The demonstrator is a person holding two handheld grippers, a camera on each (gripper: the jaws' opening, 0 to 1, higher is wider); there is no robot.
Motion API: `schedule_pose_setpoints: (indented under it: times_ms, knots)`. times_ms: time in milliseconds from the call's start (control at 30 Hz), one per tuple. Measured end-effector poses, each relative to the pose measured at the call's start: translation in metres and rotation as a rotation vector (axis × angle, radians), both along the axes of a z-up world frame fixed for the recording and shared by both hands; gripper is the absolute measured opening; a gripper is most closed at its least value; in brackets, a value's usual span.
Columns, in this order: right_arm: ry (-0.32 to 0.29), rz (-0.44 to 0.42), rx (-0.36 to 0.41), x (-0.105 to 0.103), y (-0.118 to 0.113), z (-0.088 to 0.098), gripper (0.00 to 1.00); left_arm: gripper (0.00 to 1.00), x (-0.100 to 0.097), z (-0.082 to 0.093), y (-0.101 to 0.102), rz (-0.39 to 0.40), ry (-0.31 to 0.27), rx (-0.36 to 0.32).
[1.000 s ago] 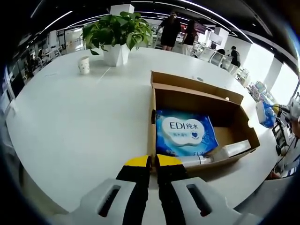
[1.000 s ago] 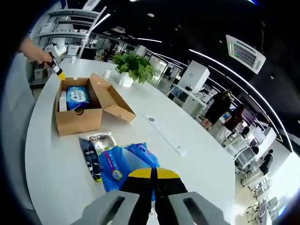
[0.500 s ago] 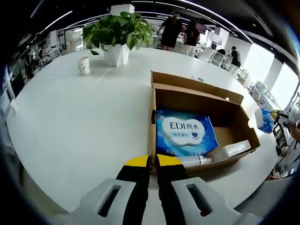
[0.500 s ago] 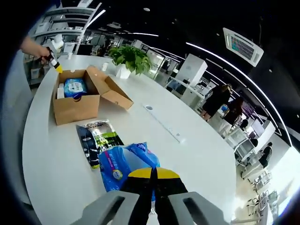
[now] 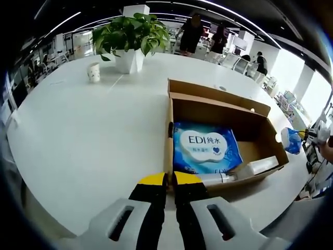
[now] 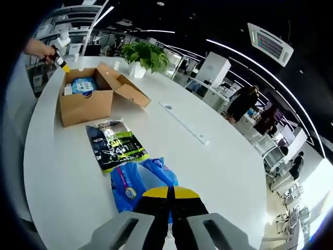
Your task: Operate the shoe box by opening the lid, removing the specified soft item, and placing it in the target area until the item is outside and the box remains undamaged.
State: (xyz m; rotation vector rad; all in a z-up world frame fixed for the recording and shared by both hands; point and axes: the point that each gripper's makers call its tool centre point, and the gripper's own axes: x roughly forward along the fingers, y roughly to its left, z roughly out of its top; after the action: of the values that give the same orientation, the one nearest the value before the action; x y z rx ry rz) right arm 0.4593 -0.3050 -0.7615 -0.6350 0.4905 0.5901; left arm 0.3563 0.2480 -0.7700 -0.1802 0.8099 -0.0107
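The brown shoe box [image 5: 258, 125] stands open on the white table, its lid [image 6: 128, 91] folded back. Inside lie a blue EDI wipes pack [image 5: 206, 146] and a white tube [image 5: 254, 167]. My left gripper [image 5: 164, 179] is shut with nothing in it, just short of the box's near wall. My right gripper [image 6: 170, 191] is shut on a blue soft pack [image 6: 133, 184], held low over the table; the same blue pack [image 5: 291, 140] appears at the far right of the left gripper view. A black-and-green packet [image 6: 115, 146] lies flat between the blue pack and the box [image 6: 85, 104].
A potted plant [image 5: 131, 36] and a paper cup [image 5: 93, 72] stand at the table's far side. A white power strip [image 6: 185, 125] runs along the table beyond the packet. A hand holds the left gripper [image 6: 62, 62] behind the box. People stand in the background.
The right gripper has shifted with the blue pack, which sits lower at the left gripper view's right edge. The black-and-green packet looms larger. The left gripper and box have not moved.
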Motion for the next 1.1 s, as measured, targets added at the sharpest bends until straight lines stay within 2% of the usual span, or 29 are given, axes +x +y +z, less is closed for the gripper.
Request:
schedule_pose_setpoints:
  times_ms: [467, 800, 967, 1100]
  knots:
    - [0.045, -0.046, -0.006, -0.003, -0.012, -0.019, 0.00, 0.02, -0.001, 0.001, -0.002, 0.001, 0.001, -0.001]
    - [0.044, -0.094, 0.001, -0.007, -0.019, -0.016, 0.00, 0.03, 0.000, 0.000, -0.002, -0.001, -0.004, -0.005]
    - [0.050, -0.138, 0.037, -0.013, -0.022, -0.012, 0.05, 0.03, 0.000, 0.000, -0.002, 0.000, -0.007, -0.007]
    - [0.063, -0.172, 0.069, -0.019, -0.025, -0.012, 0.17, 0.03, -0.001, 0.000, -0.002, 0.000, -0.007, -0.006]
